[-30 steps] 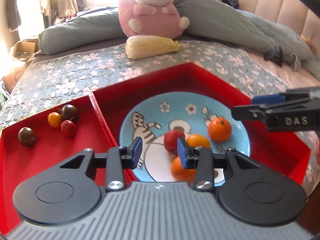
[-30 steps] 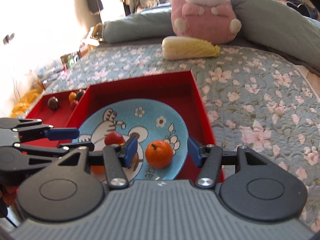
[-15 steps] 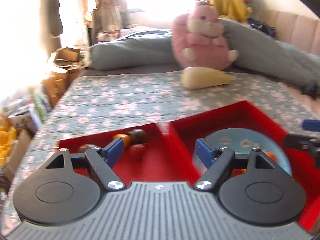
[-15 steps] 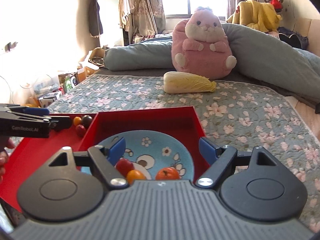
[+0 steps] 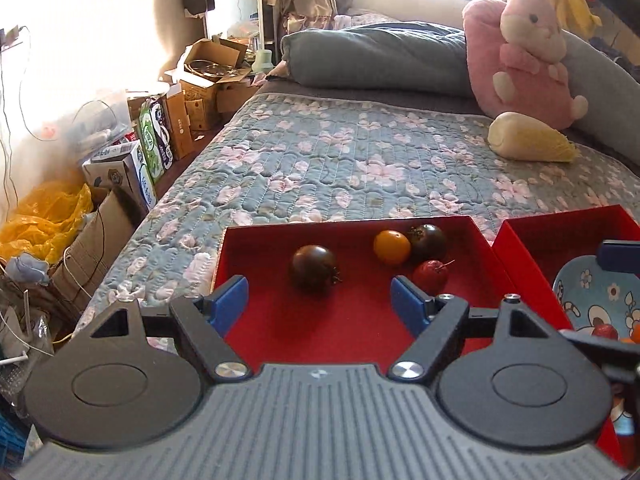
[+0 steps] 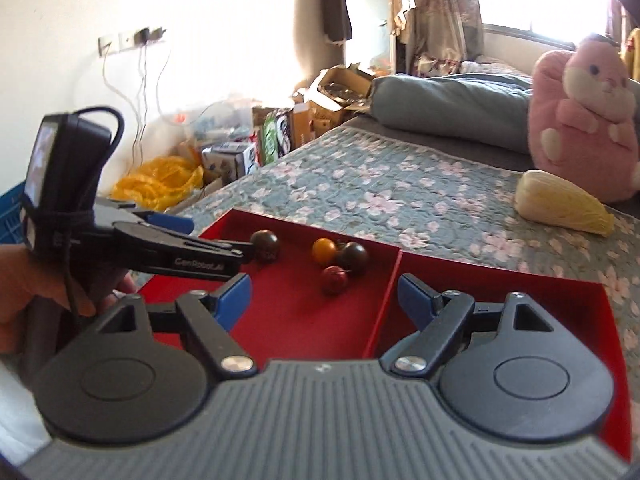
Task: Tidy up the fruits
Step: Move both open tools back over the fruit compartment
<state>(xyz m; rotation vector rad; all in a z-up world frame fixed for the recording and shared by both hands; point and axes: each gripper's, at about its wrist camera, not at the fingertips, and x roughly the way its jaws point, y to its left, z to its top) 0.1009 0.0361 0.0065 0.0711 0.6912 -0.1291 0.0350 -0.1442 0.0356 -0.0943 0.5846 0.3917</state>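
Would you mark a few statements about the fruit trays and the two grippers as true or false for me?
1. The left red tray holds four small fruits. True.
2. The lone dark tomato touches the orange tomato. False: it lies apart from the cluster of three.
3. The left gripper is shut on a fruit. False: its jaws, which have just been opening, stand open with nothing between the pads.
4. The right gripper is open and empty. True; its jaws have just been opening.
5. The blue plate sits in the left tray. False: it is in the right red tray.
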